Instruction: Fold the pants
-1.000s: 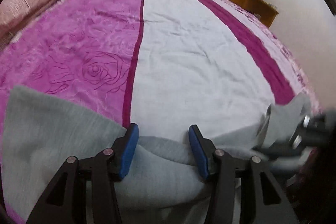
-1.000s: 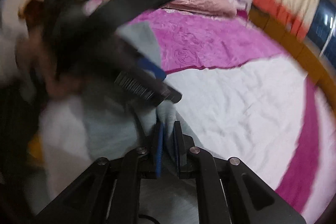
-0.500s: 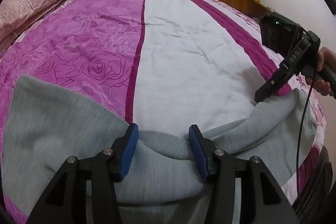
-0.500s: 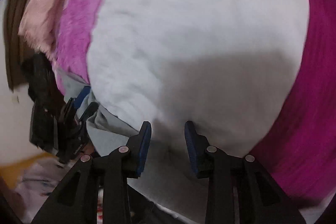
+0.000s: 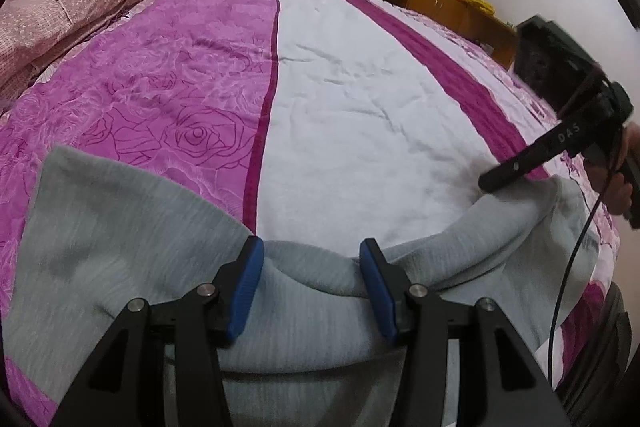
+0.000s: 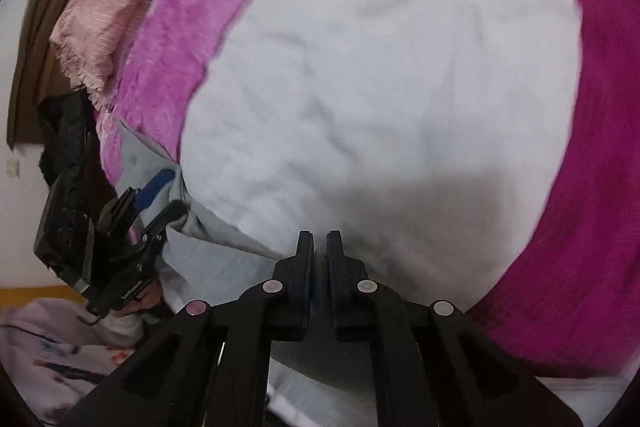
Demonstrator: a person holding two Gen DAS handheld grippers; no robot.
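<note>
The grey pants (image 5: 132, 247) lay along the bed's (image 5: 360, 115) near edge. The left tongs (image 5: 310, 281) stood released over a raised fold. The right tongs (image 6: 319, 259) were clenched; their tips hid whether cloth was caught.

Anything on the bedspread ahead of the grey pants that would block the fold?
Nothing visible. The grey pants lie at the near edge of the bedspread; the stretch beyond them shows only wrinkles. The folded pink blanket sits off at the far left, clear of the path.
</note>
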